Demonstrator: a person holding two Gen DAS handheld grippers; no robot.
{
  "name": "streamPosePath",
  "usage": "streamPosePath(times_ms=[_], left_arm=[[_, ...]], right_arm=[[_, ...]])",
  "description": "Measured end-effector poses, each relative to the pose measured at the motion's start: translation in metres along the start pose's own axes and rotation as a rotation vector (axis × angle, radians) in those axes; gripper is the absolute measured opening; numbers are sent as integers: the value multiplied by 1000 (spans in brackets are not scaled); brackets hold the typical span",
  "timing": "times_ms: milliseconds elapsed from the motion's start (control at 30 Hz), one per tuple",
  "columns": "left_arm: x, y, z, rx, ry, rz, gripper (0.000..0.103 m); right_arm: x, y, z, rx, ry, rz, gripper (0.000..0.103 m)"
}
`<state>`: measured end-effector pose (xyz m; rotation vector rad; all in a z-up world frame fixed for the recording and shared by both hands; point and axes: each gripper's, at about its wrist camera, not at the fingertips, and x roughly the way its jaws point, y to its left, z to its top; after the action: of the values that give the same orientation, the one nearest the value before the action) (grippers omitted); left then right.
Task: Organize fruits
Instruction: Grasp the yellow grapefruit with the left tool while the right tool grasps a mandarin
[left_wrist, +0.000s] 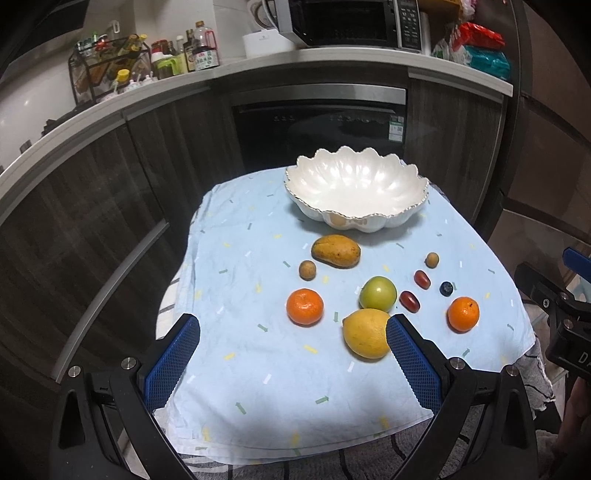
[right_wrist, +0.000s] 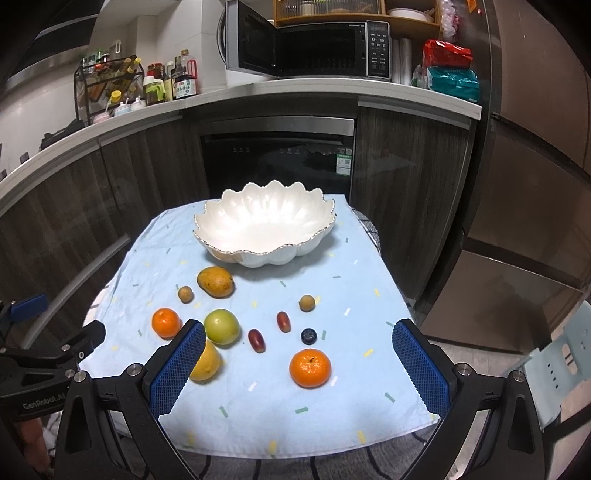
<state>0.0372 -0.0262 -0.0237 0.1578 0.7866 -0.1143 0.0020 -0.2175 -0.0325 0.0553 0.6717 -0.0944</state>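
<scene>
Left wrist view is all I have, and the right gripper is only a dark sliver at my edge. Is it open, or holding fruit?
Observer: Open. The right gripper holds nothing; its blue pads stand wide apart above the cloth.
Operator: Which fruit is nearest in front of it?
Observer: An orange lies on the cloth in line with the gap between its fingers, untouched.
Operator: Anything off to that side?
Observer: A pale blue chair stands beyond the cloth's right edge.
</scene>
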Motion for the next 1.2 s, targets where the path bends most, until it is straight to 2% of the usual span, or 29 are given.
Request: streamPosePath(times_ms=[367, 733, 1200], left_arm=[[33, -17, 3, 44, 61, -56, 103], [65, -40, 4, 95, 129, -114, 103], [109, -58, -6, 132, 239, -142, 103]], right_arm=[[30, -7, -2, 12, 62, 19, 99], [58, -16, -4, 13, 96, 0, 97], [95, -22, -22, 28, 206, 6, 89]])
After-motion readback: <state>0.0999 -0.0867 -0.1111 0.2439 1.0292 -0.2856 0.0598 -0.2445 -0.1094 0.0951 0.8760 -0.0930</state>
